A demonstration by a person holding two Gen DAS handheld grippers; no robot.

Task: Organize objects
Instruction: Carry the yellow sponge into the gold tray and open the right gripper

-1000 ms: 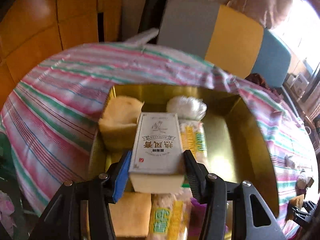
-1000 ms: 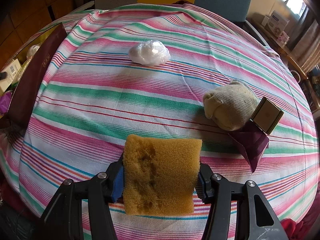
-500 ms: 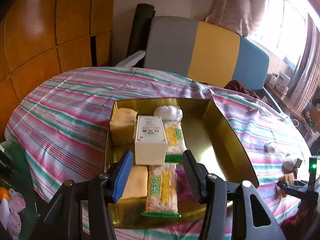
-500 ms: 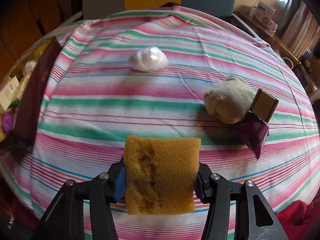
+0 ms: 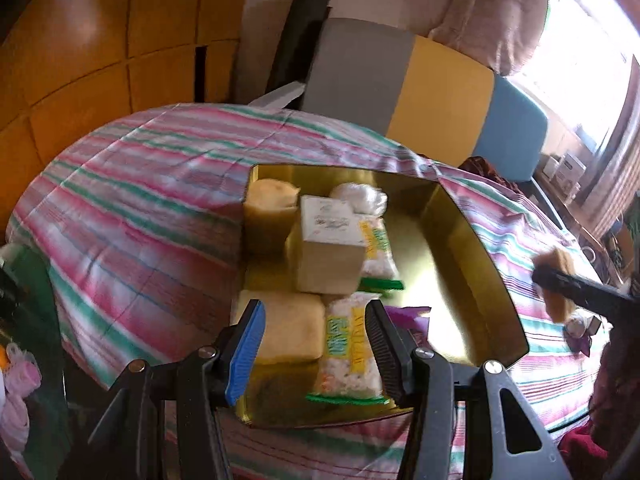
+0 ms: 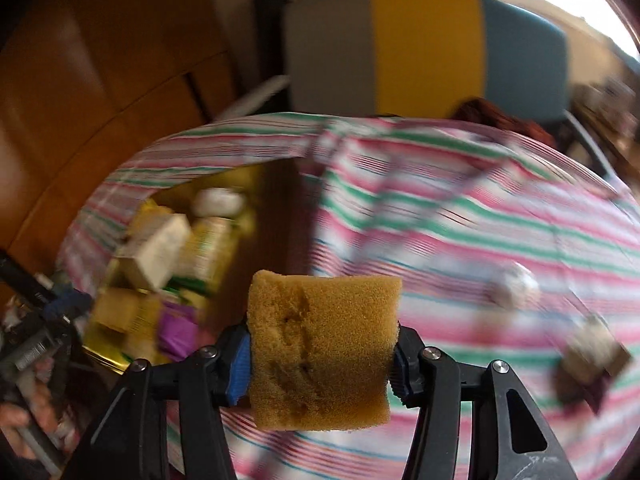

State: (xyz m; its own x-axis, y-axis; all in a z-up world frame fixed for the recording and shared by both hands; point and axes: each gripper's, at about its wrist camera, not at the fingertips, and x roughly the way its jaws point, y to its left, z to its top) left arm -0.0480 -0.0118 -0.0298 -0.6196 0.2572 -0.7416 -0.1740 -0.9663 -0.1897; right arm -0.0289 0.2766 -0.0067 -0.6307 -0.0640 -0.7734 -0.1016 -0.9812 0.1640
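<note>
Squeezing a porous tan sponge (image 6: 322, 354), the right claw (image 6: 322, 364) grips it; the left claw (image 5: 314, 350) gapes empty.

wall: orange wood panels (image 5: 100, 40); chair: grey-yellow-blue back (image 5: 420, 80); window: bright (image 5: 580, 40), right

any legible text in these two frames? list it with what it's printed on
Nothing reads cleanly in either view.
White box in the gold tray: printed top face, too blurred to read.
Near snack packet: green lettering on a yellow label, unreadable.
Far snack packet: same label style, unreadable.
Sponge in the right tool: no print.
Boxes by the window: too small to read.
</note>
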